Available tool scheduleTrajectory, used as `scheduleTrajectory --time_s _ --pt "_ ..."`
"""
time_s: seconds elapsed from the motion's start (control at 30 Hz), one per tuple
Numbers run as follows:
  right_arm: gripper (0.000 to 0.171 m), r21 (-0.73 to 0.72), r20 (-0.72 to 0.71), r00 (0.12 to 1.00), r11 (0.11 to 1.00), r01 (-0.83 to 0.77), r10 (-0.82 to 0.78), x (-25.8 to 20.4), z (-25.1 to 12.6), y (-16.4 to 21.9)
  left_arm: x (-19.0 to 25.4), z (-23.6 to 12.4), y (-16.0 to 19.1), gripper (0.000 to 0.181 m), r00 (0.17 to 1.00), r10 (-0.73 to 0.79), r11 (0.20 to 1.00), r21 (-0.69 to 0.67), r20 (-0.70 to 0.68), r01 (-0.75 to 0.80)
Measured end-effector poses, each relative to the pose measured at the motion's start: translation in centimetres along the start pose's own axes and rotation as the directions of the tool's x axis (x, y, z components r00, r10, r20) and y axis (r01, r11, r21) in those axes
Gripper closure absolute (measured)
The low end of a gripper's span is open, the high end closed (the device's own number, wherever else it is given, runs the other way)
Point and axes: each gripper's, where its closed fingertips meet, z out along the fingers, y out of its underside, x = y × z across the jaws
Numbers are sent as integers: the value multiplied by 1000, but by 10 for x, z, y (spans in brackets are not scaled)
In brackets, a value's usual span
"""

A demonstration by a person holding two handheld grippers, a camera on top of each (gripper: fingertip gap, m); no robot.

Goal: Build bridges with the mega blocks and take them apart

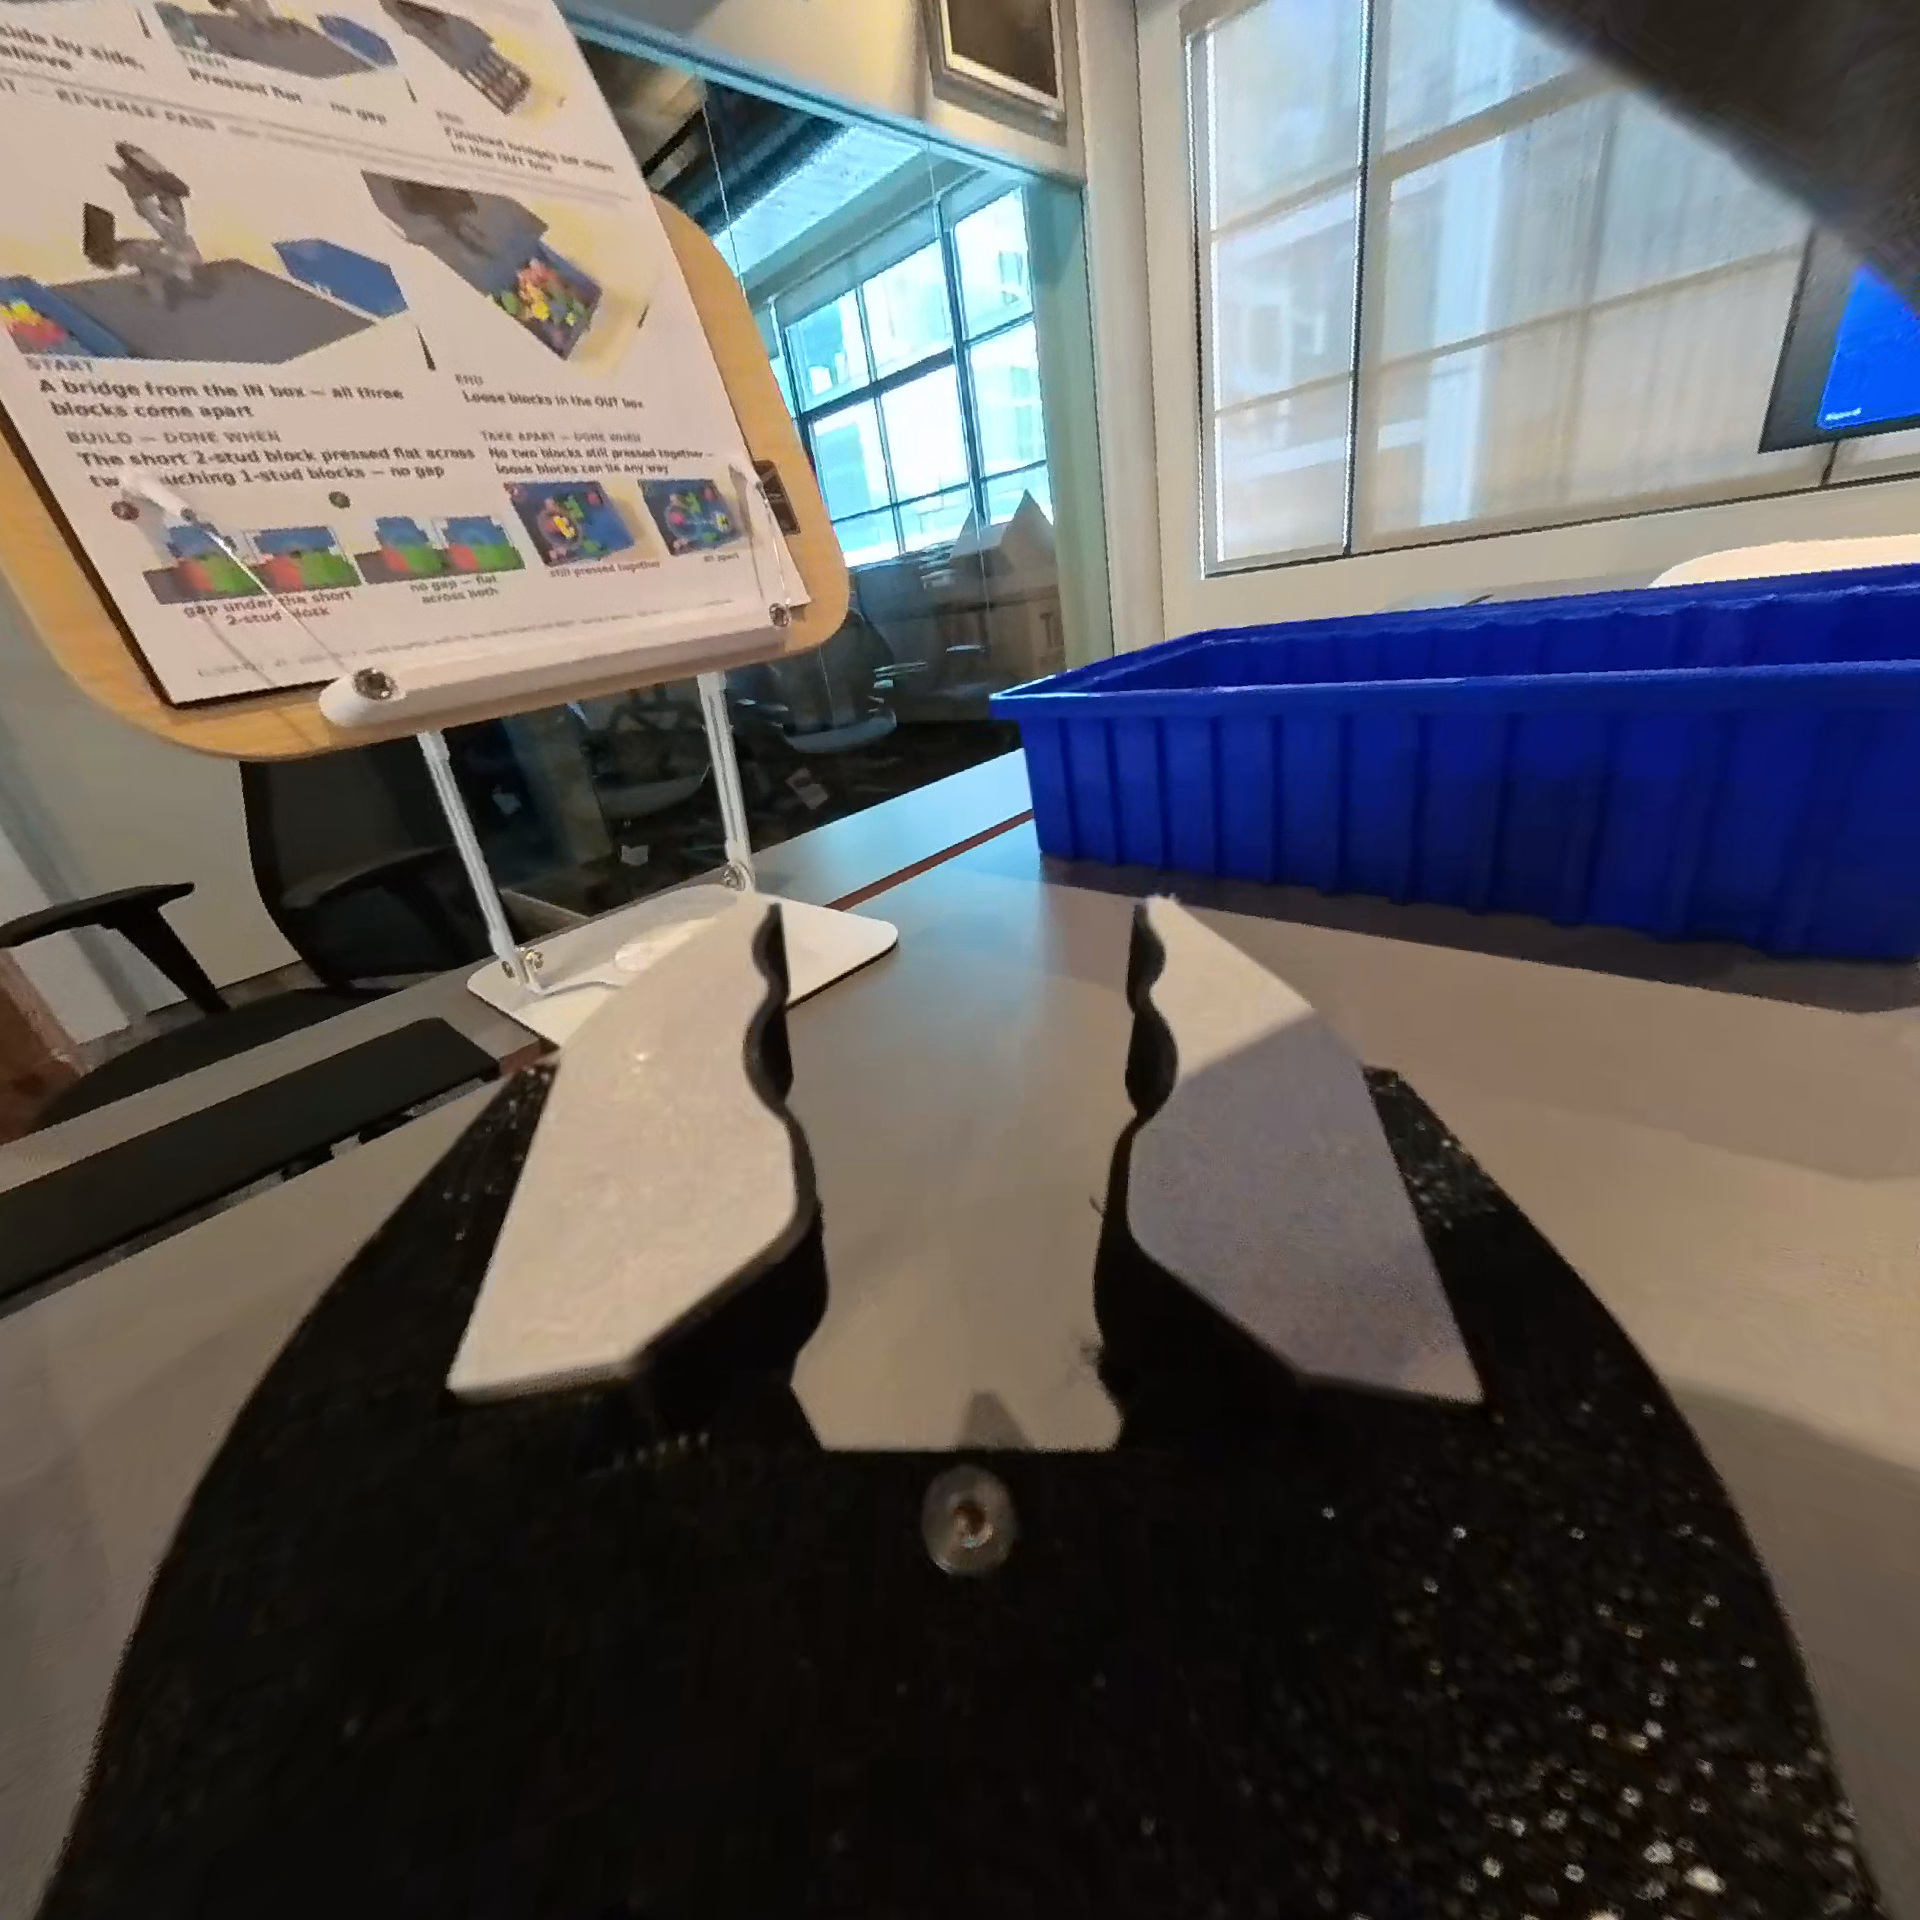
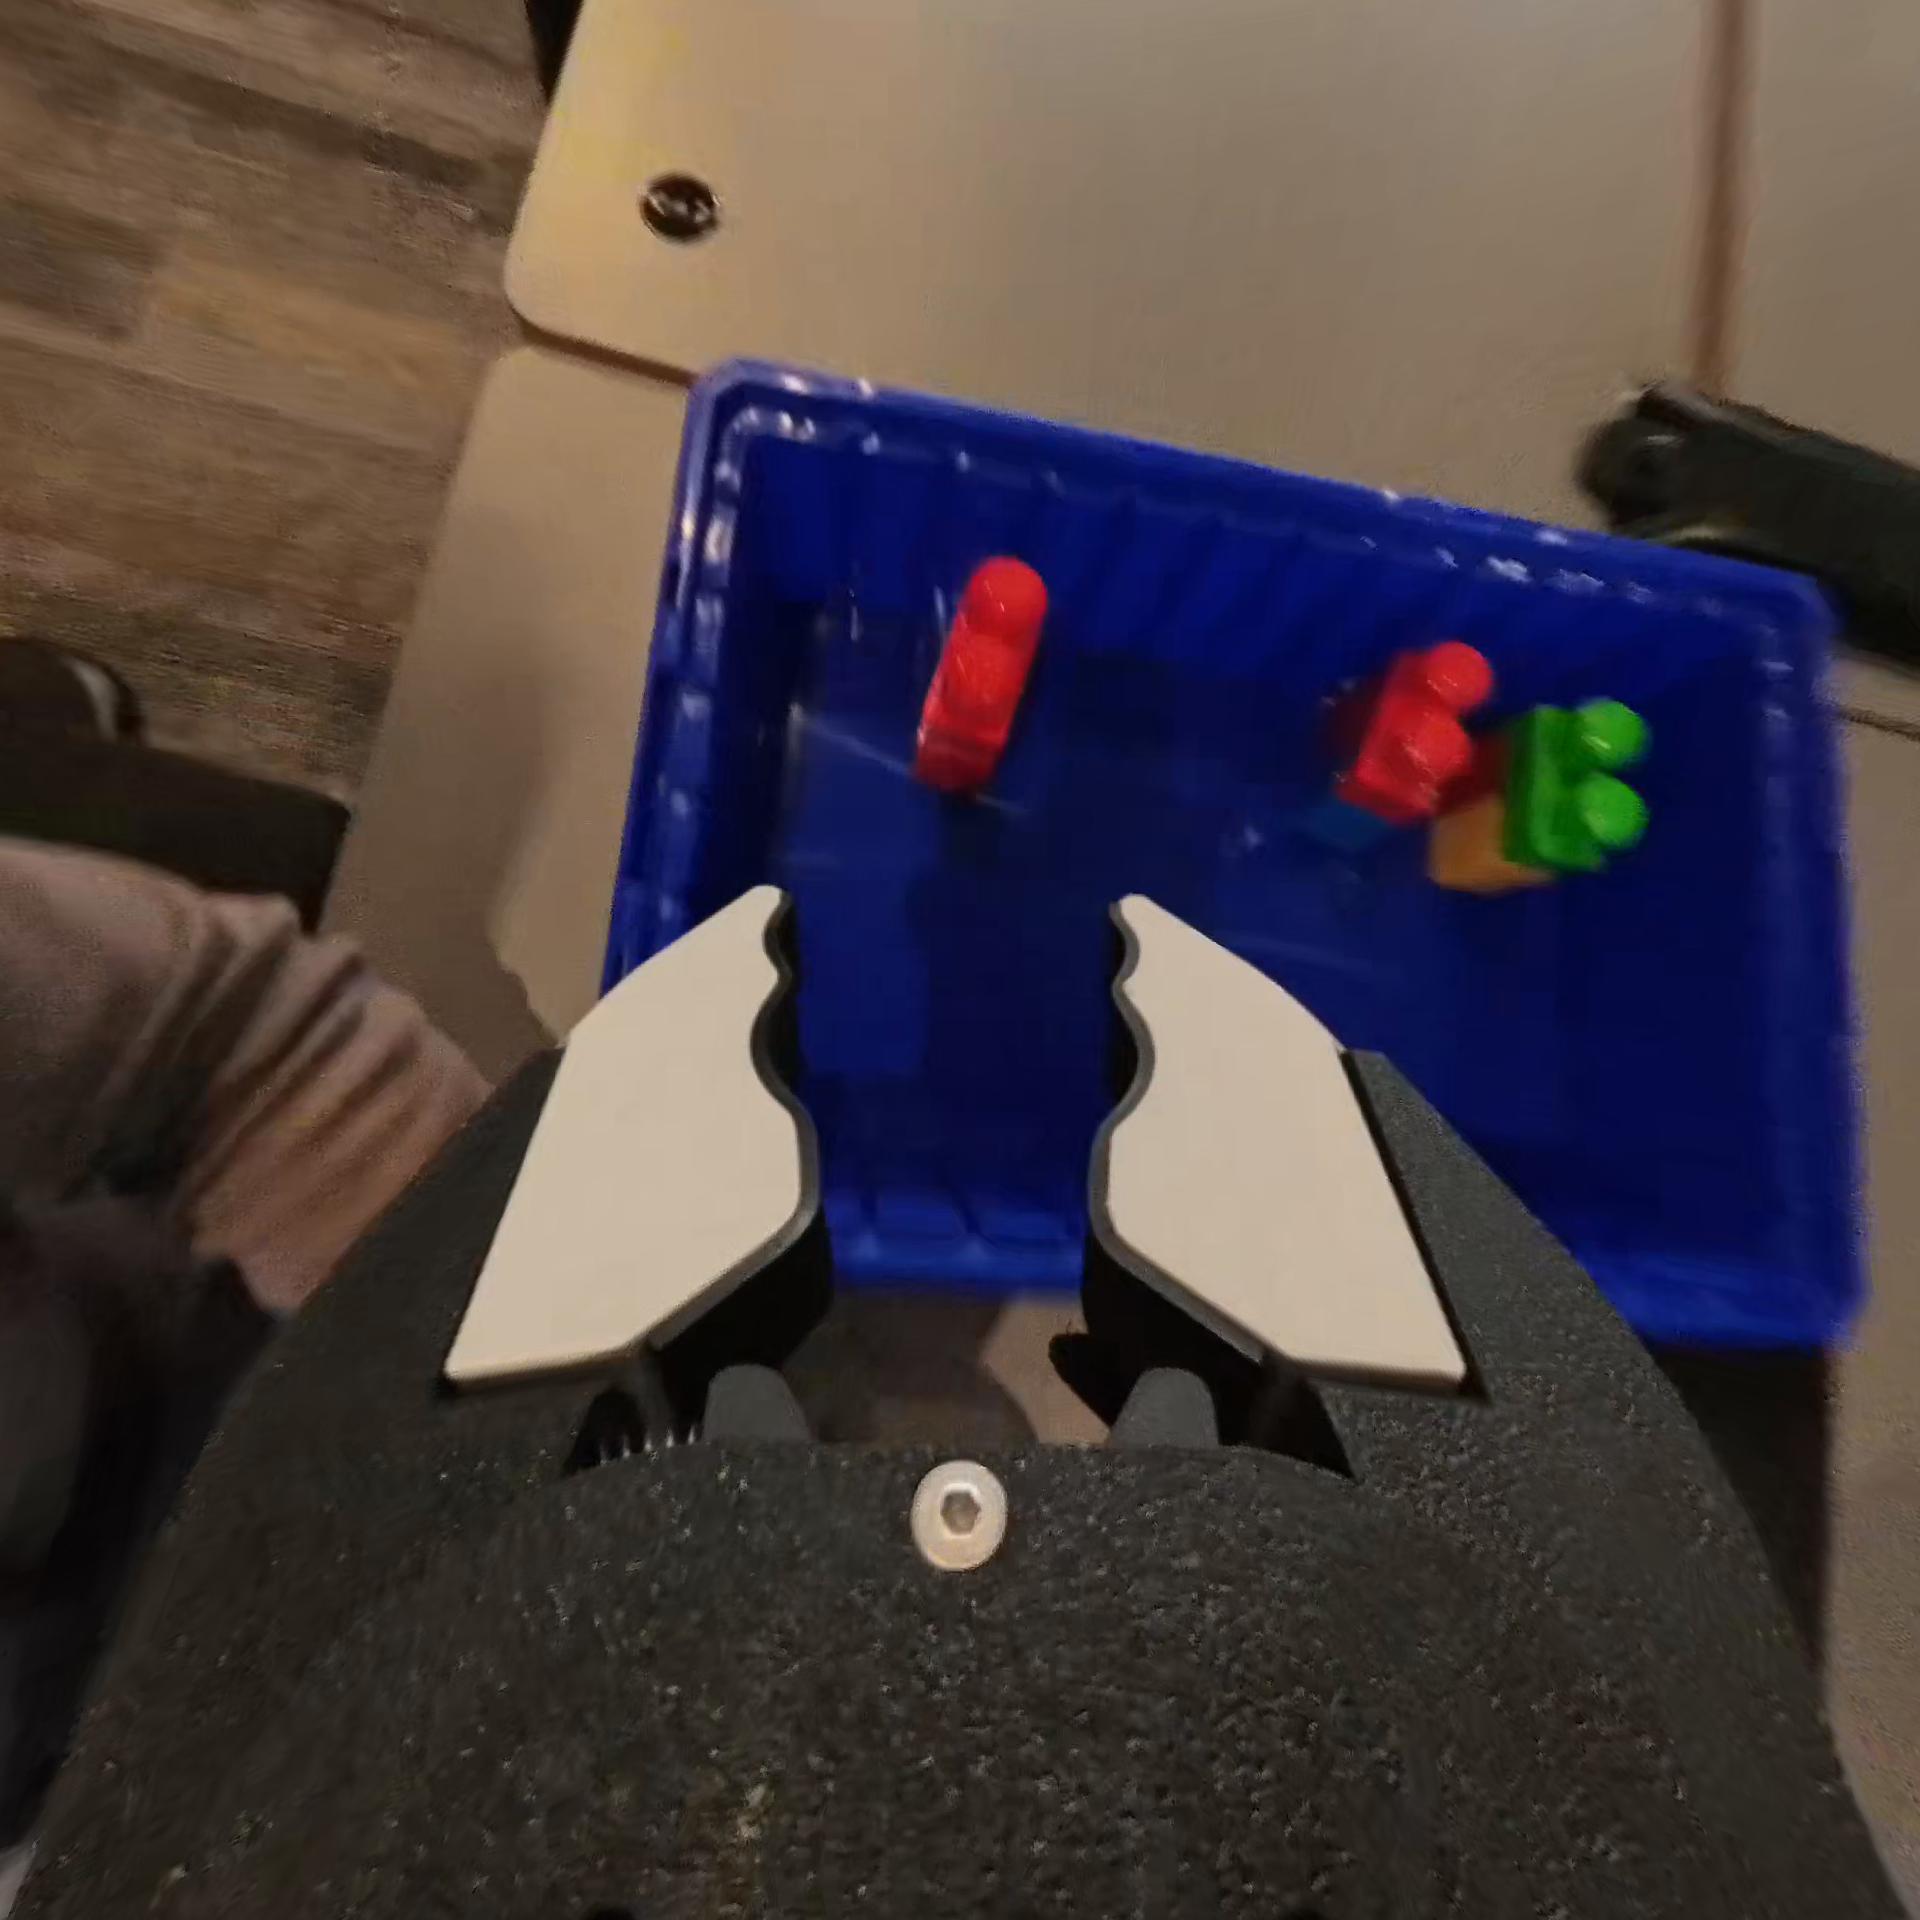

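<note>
In the right wrist view my right gripper (image 2: 951, 909) is open and empty, held above a blue bin (image 2: 1766, 1039). In the bin lie a red block (image 2: 982, 681) at the left and a cluster at the right: a red block (image 2: 1418, 732), a green two-stud block (image 2: 1574, 795), an orange block (image 2: 1475, 857) and a blue block (image 2: 1345, 826) under them. In the left wrist view my left gripper (image 1: 956, 920) is open and empty, low over the grey table (image 1: 966, 1091). A blue bin (image 1: 1507, 769) stands ahead to its right; its inside is hidden.
A wooden stand with an instruction sheet (image 1: 343, 343) stands on a white base (image 1: 707, 956) ahead left of the left gripper. A black office chair (image 1: 312, 852) is behind it. A person's sleeve (image 2: 177, 1060) is at the left of the right wrist view. A dark object (image 2: 1766, 499) lies beyond the bin. There is about 30 centimeters between the tips of the two grippers. My right gripper is the nearer one to the red block (image 2: 982, 681): about 15 centimeters, against 40 centimeters.
</note>
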Motion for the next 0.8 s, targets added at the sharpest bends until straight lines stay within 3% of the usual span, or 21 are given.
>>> scheduleTrajectory --time_s 0.03,0.1,0.2,0.3,0.43,0.47,0.5,0.63,0.8 --pt "112 -32 33 999 999 -14 15 0 25 -12 -2 -1 0 121 1000 -7 1000 -3 7 7" --pt "103 -128 78 996 991 -32 42 -2 73 -24 -7 -3 1 124 999 -25 1000 -2 22 25" --pt "97 -297 62 998 955 -1 20 -2 129 -18 -21 -14 -17 128 985 -173 973 159 11 169" --pt "99 -421 13 998 905 63 -63 9 161 -5 -50 -22 -13 131 961 -262 953 180 90 243" --pt "100 -554 39 999 832 17 6 7 189 21 -69 -29 -11 126 940 -315 936 203 128 286" --pt "108 -589 31 1000 808 22 -5 10 193 29 -71 -31 -12 125 936 -330 929 220 125 298" --pt "131 -605 28 999 796 35 -22 13 196 34 -71 -32 -12 125 930 -348 921 230 119 315" --pt "133 -563 24 1000 827 11 3 23 176 24 -63 -29 -12 122 928 -365 914 221 81 340" --pt "134 -330 4 999 944 -34 37 38 78 6 -65 -31 -14 120 915 -399 895 240 55 375"
